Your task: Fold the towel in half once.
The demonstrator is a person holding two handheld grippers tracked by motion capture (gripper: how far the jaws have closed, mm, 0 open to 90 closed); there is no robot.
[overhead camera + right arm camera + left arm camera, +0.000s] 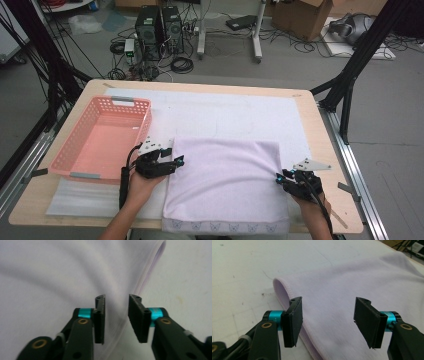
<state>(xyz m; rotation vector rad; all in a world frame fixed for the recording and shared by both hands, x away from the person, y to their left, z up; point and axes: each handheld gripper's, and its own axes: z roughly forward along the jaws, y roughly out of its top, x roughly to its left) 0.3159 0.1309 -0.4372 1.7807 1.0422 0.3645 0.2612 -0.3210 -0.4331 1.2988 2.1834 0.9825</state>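
Note:
A folded lilac towel (225, 182) lies flat on the white mat (225, 112) at the near middle of the table, with a patterned hem along its front edge. My left gripper (177, 161) hangs at the towel's left edge, jaws open. In the left gripper view the towel (352, 282) and its rounded fold lie below and between the open jaws of the left gripper (328, 317), which do not touch it. My right gripper (280, 176) sits at the towel's right edge. In the right gripper view the layered edge of the towel (50, 272) runs through the gap of the right gripper (116, 317), whose pads stand clear of it.
A pink plastic basket (145, 130) stands on the left of the wooden table (310, 115), just beyond my left hand. Black frame legs, computer cases and cables stand on the floor behind the table.

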